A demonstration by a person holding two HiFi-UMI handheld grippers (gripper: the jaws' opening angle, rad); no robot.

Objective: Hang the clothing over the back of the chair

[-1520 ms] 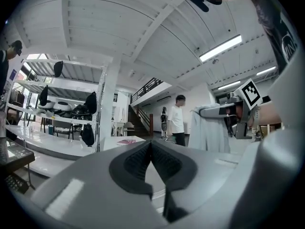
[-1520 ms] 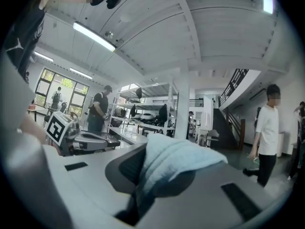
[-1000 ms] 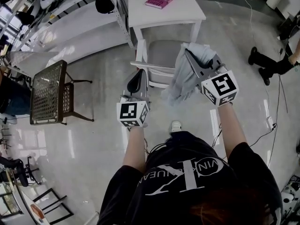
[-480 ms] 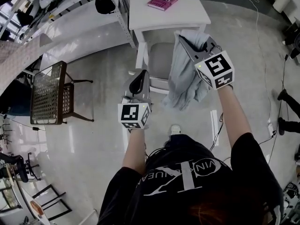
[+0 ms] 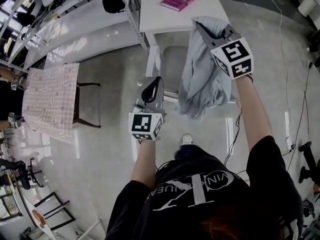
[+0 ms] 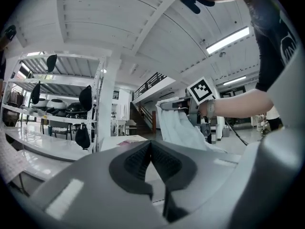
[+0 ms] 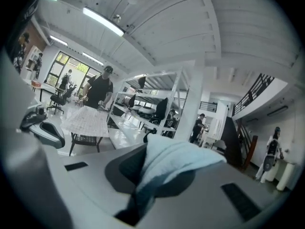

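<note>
Garment pinched in my right hand-held gripper (image 5: 205,31), left one empty

From the head view, the pale blue garment (image 5: 202,84) hangs from my right jaws and covers the right side of the white chair (image 5: 170,64) below them. My left hand-held gripper (image 5: 156,81) sits just left of its lower folds. The chair is tucked under the white table (image 5: 160,14) ahead, where a pink book (image 5: 178,0) lies. Only the right gripper view shows fabric wedged between the pads. Only the left gripper view shows my left jaws pressed together on nothing. Bare floor (image 5: 105,84) opens to my left.
</note>
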